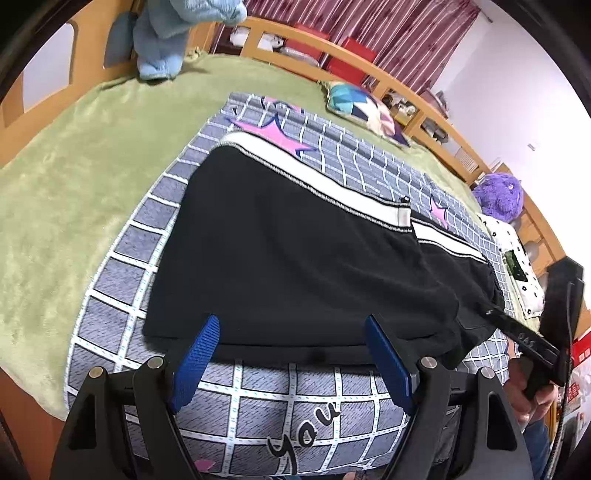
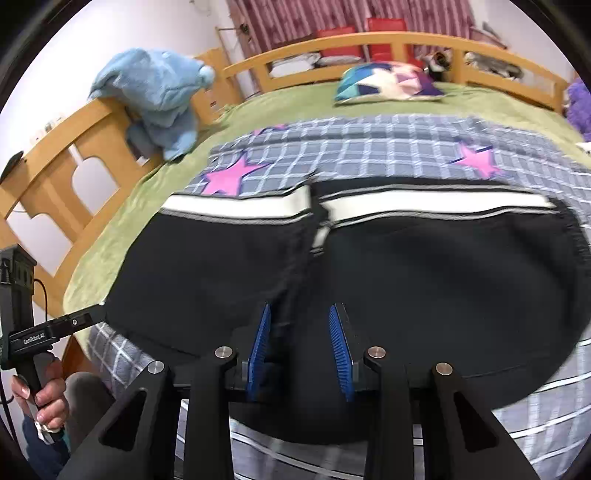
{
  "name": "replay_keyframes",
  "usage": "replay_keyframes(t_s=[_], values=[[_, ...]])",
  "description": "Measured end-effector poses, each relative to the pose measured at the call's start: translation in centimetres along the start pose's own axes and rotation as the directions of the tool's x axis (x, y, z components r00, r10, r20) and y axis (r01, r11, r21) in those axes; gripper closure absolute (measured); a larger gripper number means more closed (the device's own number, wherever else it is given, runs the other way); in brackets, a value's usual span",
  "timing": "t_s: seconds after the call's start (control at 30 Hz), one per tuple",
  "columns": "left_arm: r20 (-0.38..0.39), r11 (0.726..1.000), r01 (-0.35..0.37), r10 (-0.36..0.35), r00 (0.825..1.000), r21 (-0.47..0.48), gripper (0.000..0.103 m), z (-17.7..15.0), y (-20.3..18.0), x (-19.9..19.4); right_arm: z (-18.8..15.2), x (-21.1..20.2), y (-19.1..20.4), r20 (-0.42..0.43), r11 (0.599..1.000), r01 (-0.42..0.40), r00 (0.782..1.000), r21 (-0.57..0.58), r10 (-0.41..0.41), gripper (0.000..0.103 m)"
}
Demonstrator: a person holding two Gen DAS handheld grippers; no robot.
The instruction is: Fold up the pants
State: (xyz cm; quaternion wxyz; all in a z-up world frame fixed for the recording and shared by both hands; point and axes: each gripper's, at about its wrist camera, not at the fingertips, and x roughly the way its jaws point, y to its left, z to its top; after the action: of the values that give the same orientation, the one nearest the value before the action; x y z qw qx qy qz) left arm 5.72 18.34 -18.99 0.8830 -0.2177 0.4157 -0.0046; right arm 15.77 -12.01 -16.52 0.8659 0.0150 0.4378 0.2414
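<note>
black pants (image 1: pixel 295 258) folded on checked blanket (image 1: pixel 122 258), left gripper (image 1: pixel 291 339) open above hem

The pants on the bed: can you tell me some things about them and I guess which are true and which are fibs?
1. The pants are black with a white stripe. True.
2. The pants lie on bare wood. False: they lie on a grey checked blanket with pink stars.
3. A blue stuffed toy sits by the bed's wooden frame. True.
4. The left gripper has its jaws shut tight. False: they stand wide apart, with nothing pinched.
5. The curtains behind the bed are green. False: they are dark red.
</note>
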Motion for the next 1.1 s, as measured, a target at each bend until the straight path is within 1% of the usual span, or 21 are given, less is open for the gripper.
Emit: replay_keyframes(t_s=[0.03, 0.1, 0.17, 0.2, 0.27, 0.3, 0.33, 0.4, 0.47, 0.53, 0.6, 0.63, 0.67, 0.7, 0.73, 0.77, 0.83, 0.9, 0.97, 1.03, 1.1], values=[[0.023, 1.0, -0.001, 0.001, 1.0, 0.004, 0.023, -0.2, 0.2, -0.2, -0.1, 0.7, 0.4, -0.01, 1.0, -0.022, 1.0, 0.008, 0.022, 0.064], [0.048, 1.0, -0.003, 0.003, 0.999, 0.001, 0.022, -0.4, 0.5, -0.4, -0.6, 1.5, 0.7, -0.019, 1.0, -0.017, 1.0, 0.021, 0.017, 0.064], [0.074, 1.0, 0.0, 0.001, 0.997, -0.016, 0.022, -0.7, 0.8, -0.4, -1.1, 1.8, 0.3, -0.022, 0.999, -0.032, 0.999, 0.042, 0.033, 0.083], [0.079, 1.0, 0.006, -0.005, 0.997, -0.018, 0.022, -0.7, 0.9, -0.3, -1.1, 2.0, 0.3, -0.034, 0.996, -0.071, 0.997, 0.049, 0.072, 0.095], [0.092, 1.0, 0.015, -0.013, 0.996, -0.027, 0.022, -0.7, 1.1, -0.4, -1.1, 1.3, 0.7, -0.016, 0.996, -0.079, 0.997, 0.03, 0.079, 0.095], [0.102, 0.999, 0.023, -0.02, 0.995, -0.033, 0.022, -0.7, 1.3, -0.6, -0.9, 0.3, 0.8, 0.022, 0.996, -0.087, 0.996, 0.014, 0.086, 0.095], [0.11, 0.999, 0.038, -0.034, 0.993, -0.039, 0.022, -0.6, 1.5, -0.6, -0.9, -0.6, 0.7, 0.053, 0.992, -0.121, 0.991, 0.022, 0.12, 0.096], [0.123, 0.997, 0.062, -0.055, 0.991, -0.051, 0.022, -0.6, 2.0, -0.7, -1.0, -2.0, -0.1, 0.091, 0.975, -0.203, 0.976, 0.085, 0.196, 0.095], [0.127, 0.996, 0.068, -0.06, 0.99, -0.064, 0.022, -0.7, 2.4, -0.5, -1.5, -1.8, -0.2, 0.07, 0.966, -0.228, 0.973, 0.12, 0.221, 0.095], [0.119, 0.995, 0.061, -0.051, 0.992, -0.079, 0.022, -0.6, 2.8, -0.2, -2.6, -0.3, 0.3, -0.015, 0.98, -0.179, 0.983, 0.086, 0.181, 0.095], [0.12, 0.994, 0.062, -0.051, 0.991, -0.091, 0.022, -0.7, 3.2, -0.2, -3.7, 1.2, 0.4, -0.078, 0.989, -0.135, 0.987, 0.066, 0.14, 0.093], [0.123, 0.993, 0.06, -0.048, 0.991, -0.098, 0.022, -0.6, 3.4, -0.2, -4.0, 1.6, 0.2, -0.088, 0.988, -0.132, 0.986, 0.074, 0.139, 0.092], [0.128, 0.993, 0.055, -0.041, 0.991, -0.107, 0.022, -0.6, 3.6, -0.2, -4.1, 1.6, 0.0, -0.087, 0.987, -0.14, 0.985, 0.078, 0.147, 0.091], [0.131, 0.993, 0.05, -0.036, 0.991, -0.111, 0.022, -0.5, 3.7, -0.2, -4.0, 1.5, -0.1, -0.09, 0.987, -0.148, 0.984, 0.069, 0.154, 0.085], [0.137, 0.992, 0.037, -0.021, 0.99, -0.12, 0.022, -0.5, 4.0, -0.2, -3.7, 1.4, -0.1, -0.096, 0.989, -0.136, 0.985, 0.058, 0.141, 0.075], [0.14, 0.992, 0.03, -0.012, 0.99, -0.125, 0.022, -0.5, 4.1, -0.3, -3.3, 1.0, -0.2, -0.088, 0.992, -0.114, 0.989, 0.048, 0.118, 0.071], [0.144, 0.99, 0.018, 0.003, 0.99, -0.142, 0.022, -0.5, 4.7, -0.2, -3.0, 0.0, -0.5, -0.038, 0.991, -0.115, 0.992, 0.062, 0.118, 0.07], [0.141, 0.987, 0.023, 0.0, 0.99, -0.159, 0.022, -0.6, 5.2, -0.1, -2.9, -0.3, -0.6, -0.015, 0.99, -0.123, 0.992, 0.068, 0.125, 0.07], [0.133, 0.984, 0.018, 0.006, 0.991, -0.176, 0.022, -0.7, 5.9, 0.2, -3.4, 0.9, -0.4, -0.029, 0.994, -0.099, 0.995, 0.049, 0.1, 0.07], [0.112, 0.98, -0.014, 0.037, 0.993, -0.199, 0.022, -0.9, 6.5, 0.6, -4.3, 2.4, -0.3, -0.054, 0.998, -0.06, 0.997, 0.033, 0.061, 0.069], [0.071, 0.975, -0.032, 0.048, 0.996, -0.219, 0.022, -1.1, 7.2, 1.4, -4.8, 2.9, 0.0, -0.032, 0.999, -0.035, 0.999, 0.016, 0.035, 0.069]])
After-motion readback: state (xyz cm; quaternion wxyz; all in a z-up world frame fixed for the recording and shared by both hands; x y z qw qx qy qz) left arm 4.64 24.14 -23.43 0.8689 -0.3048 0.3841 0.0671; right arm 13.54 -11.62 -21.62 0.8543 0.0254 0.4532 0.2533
